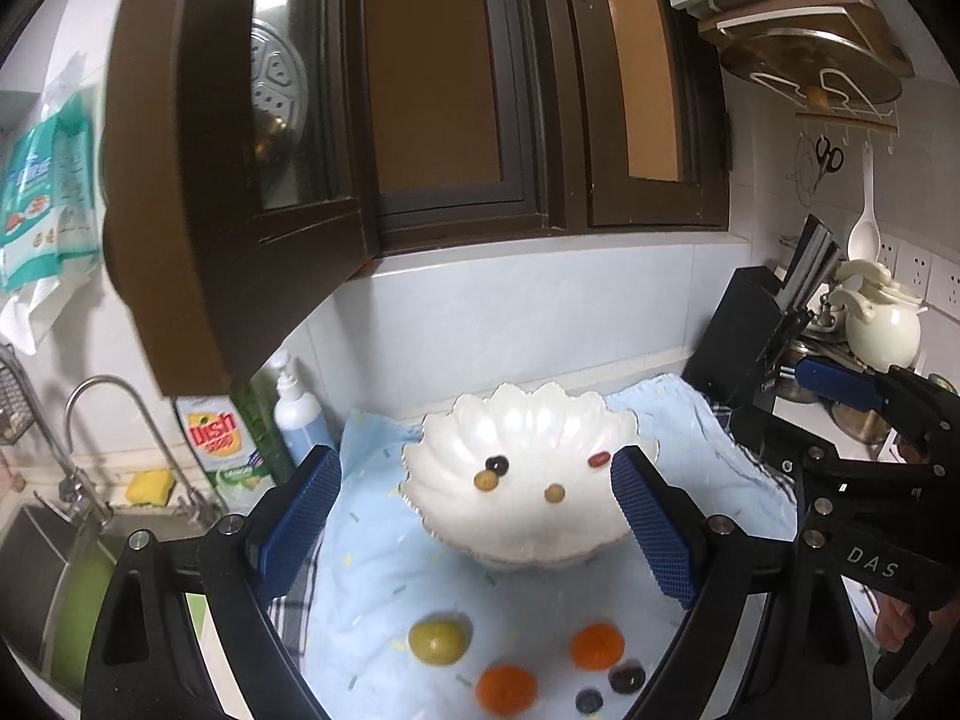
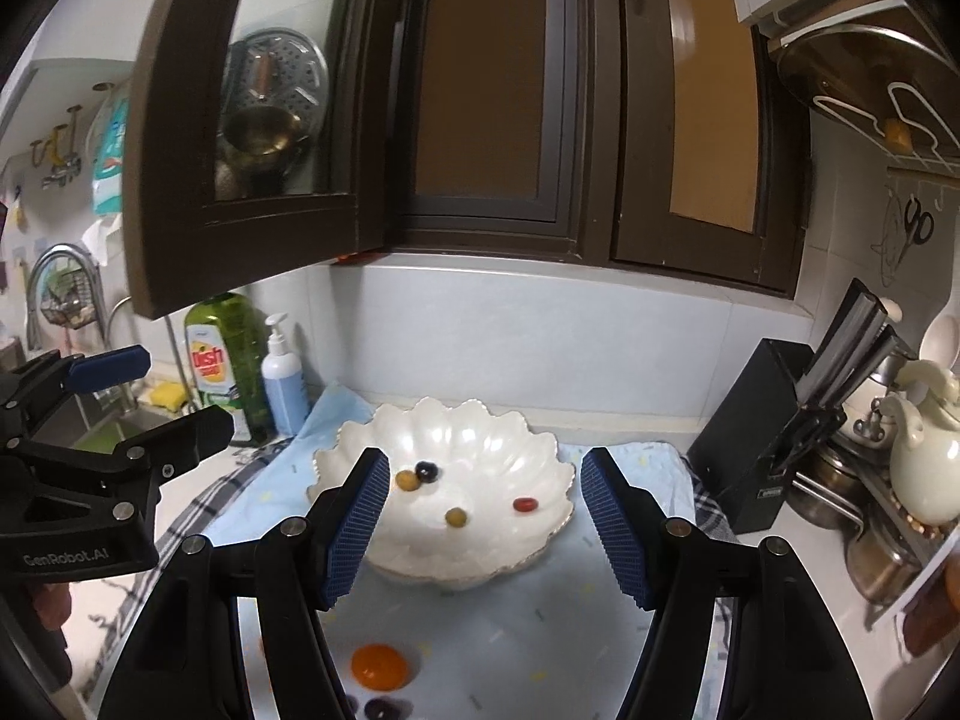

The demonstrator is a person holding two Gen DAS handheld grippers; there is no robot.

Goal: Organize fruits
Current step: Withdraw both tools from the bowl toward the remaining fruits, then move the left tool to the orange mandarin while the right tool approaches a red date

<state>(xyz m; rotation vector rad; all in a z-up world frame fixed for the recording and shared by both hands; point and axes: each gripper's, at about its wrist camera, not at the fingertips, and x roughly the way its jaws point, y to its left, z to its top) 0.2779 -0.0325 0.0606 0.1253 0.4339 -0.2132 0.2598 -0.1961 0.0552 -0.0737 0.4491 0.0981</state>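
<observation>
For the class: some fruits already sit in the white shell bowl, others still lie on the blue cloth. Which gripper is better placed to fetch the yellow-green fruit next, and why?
Probably the left gripper: open and empty, and the yellow-green fruit lies just below its fingers. The right wrist view shows no such fruit, only an orange one.

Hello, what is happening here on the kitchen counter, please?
A person holds a hand-held gripper in each hand and sorts fruit into a white shell-shaped bowl. Four small fruits already lie in it. The left hand-held gripper and the right hand-held gripper are both open and empty. A green fruit and two orange fruits wait on the blue cloth.
</observation>
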